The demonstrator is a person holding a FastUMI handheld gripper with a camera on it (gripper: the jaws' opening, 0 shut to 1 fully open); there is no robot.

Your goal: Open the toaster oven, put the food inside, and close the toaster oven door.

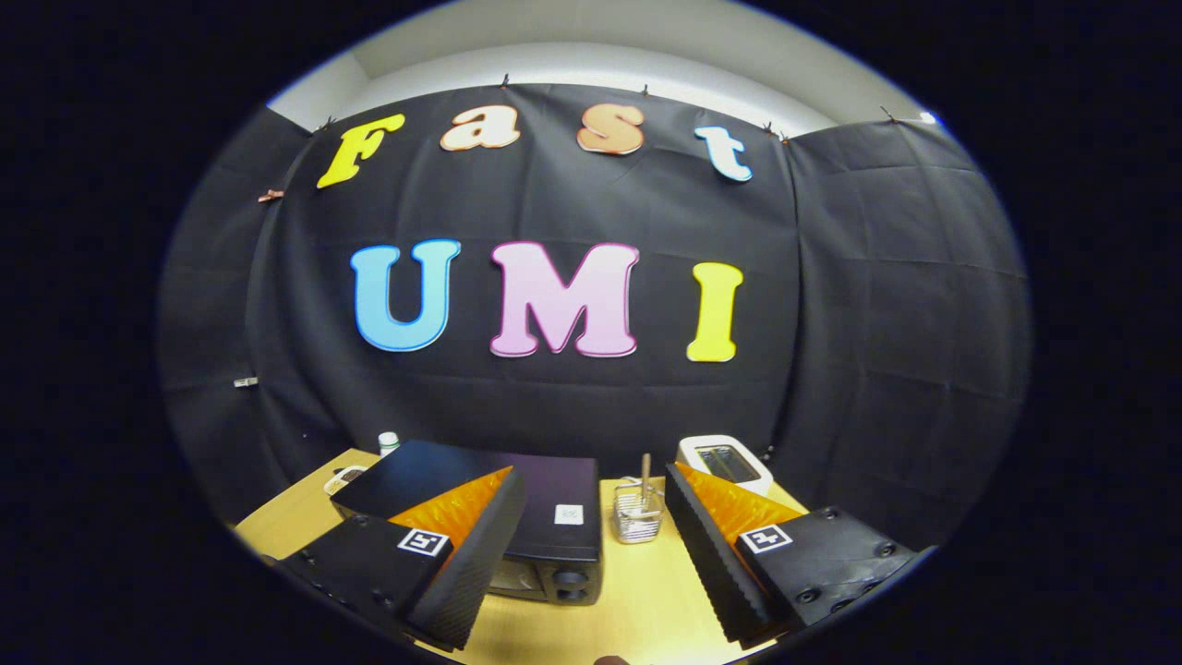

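**Toaster oven door looks shut; stage of the job unsettled**

Gripper [591, 545] hovers above the bench [637, 600], jaws wide apart, holding nothing. Toaster oven [517, 503] sits lower left of centre, partly behind the left finger [462, 554]; what shows of its front looks closed, knobs facing out. I cannot make out any food, inside or outside. A wire basket [638, 517] stands between the fingers, a white toaster [725, 462] beyond the right one. Shut door, empty jaws: fits food already loaded, equally fits an oven yet to be opened.
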